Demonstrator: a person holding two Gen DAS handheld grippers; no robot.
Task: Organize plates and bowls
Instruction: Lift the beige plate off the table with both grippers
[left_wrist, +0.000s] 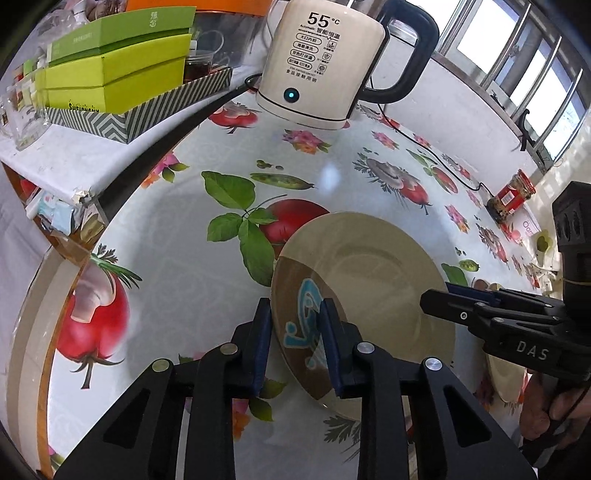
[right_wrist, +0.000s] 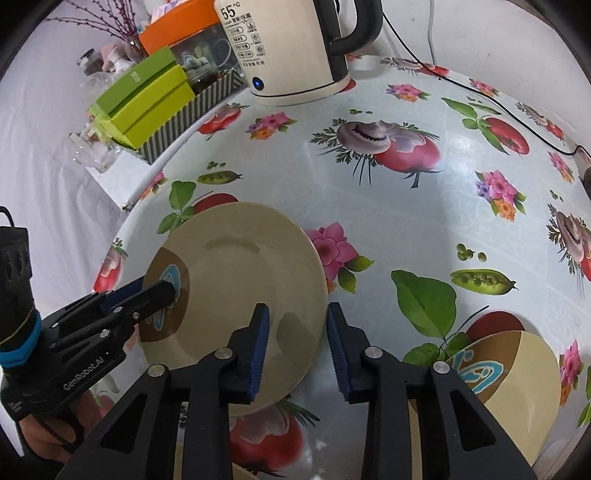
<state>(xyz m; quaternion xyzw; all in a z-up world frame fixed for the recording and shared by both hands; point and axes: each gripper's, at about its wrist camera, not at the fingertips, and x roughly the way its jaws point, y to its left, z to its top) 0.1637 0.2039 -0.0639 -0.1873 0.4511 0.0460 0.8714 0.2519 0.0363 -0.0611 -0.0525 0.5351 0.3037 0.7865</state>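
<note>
- Your left gripper (left_wrist: 297, 343) straddles the near-left rim of the beige plate (left_wrist: 373, 280): one blue pad lies outside the rim, the other on the plate's upper face, over the brown patch with the blue motif.
- Its fingers (left_wrist: 263, 343) stand narrowed about that rim; from the left wrist view the pads look to be against it, though you cannot tell how firmly they press.
- In the right wrist view that same gripper reaches in from the left edge, one finger laid over the brown patch and the other under the rim.
- Your right gripper (right_wrist: 297, 350) brackets the plate's near-right rim, its left pad over the plate's face and its right pad just outside the edge.
- A sliver of tablecloth shows between the right pad and the rim, so you cannot tell whether that pair has truly caught hold.
- The plate sits on the floral tablecloth (right_wrist: 424, 206), in front of the cream electric kettle (left_wrist: 325, 62), well apart from it.
- A second plate (right_wrist: 517, 380) with the same brown patch and blue motif lies to the right of your right gripper, partly hidden behind its finger.
- At the table's far left a striped box (left_wrist: 122, 118) holds green cartons (left_wrist: 118, 62).
- A red-labelled jar (left_wrist: 511, 195) stands near the far right edge, beside the kettle's black cord (left_wrist: 443, 162).
- The hand (left_wrist: 543, 406) holding the right gripper shows at the lower right of the left wrist view.
</note>
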